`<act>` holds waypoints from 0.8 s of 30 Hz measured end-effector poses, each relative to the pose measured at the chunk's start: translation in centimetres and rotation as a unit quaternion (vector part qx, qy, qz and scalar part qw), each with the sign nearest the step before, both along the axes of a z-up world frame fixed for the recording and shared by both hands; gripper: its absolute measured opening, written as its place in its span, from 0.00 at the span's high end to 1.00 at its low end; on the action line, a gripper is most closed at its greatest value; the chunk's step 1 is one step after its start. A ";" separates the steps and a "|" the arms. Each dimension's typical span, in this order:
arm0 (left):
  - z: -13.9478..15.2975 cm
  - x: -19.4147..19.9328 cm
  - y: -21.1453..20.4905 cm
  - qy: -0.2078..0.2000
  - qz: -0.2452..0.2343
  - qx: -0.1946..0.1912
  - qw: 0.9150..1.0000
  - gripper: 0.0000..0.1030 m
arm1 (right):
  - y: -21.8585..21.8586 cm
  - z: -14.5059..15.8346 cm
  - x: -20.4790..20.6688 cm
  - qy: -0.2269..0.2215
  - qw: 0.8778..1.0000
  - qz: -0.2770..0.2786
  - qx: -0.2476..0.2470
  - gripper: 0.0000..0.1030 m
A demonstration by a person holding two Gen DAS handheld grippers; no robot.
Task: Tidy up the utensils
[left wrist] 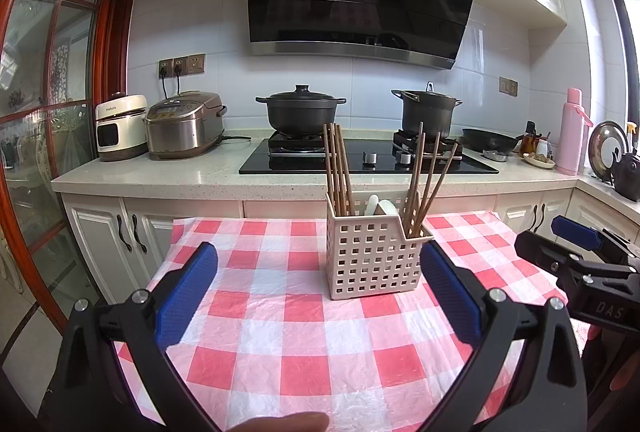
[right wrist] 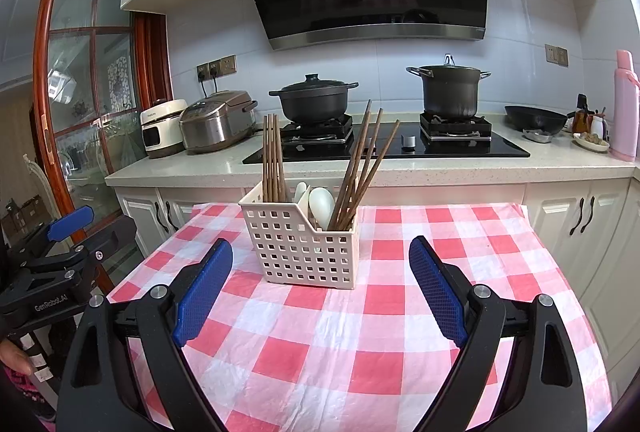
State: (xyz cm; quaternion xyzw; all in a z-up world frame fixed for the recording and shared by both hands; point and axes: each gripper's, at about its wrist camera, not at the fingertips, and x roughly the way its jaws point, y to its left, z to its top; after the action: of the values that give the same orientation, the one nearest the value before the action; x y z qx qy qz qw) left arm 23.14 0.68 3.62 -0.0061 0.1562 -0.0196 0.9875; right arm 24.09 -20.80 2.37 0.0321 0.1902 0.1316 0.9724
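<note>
A: Where do the utensils sit?
B: Chopsticks (right wrist: 272, 159) and spoons (right wrist: 320, 201) stand sorted in the basket (right wrist: 304, 252), mid-desk (right wrist: 400, 312).
A: And the grippers?
B: Left gripper (left wrist: 318, 296) and right gripper (right wrist: 320, 292) hang spread apart, empty, probably finished.

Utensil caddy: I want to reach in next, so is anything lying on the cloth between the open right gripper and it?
Nothing visible. In the right wrist view, only bare checked tablecloth lies between the right gripper and the utensil caddy. The left gripper hangs off to the left side, outside that path.
</note>
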 end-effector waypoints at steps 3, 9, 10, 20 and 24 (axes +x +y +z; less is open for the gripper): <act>-0.2 0.0 0.0 0.001 0.001 0.000 1.000 0.05 | 0.0 0.0 0.0 0.000 1.000 0.000 0.000 0.18; -0.2 -0.1 0.0 0.000 0.001 0.001 1.000 0.05 | -0.1 0.0 0.0 0.001 1.000 -0.001 0.003 0.18; -0.2 -0.1 0.0 0.000 0.001 -0.001 1.000 0.05 | 0.0 0.0 0.0 0.001 1.000 -0.002 0.003 0.18; -0.2 -0.1 0.0 -0.001 0.001 0.002 1.000 0.05 | 0.0 0.0 -0.1 0.000 1.000 -0.001 0.002 0.18; -0.2 -0.1 0.0 -0.001 0.001 0.002 1.000 0.05 | 0.0 0.1 -0.1 0.000 1.000 0.000 0.002 0.18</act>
State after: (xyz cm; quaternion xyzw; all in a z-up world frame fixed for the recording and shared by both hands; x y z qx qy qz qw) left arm 23.04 0.70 3.46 -0.0046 0.1557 -0.0182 0.9876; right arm 23.98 -20.81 2.49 0.0337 0.1895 0.1318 0.9724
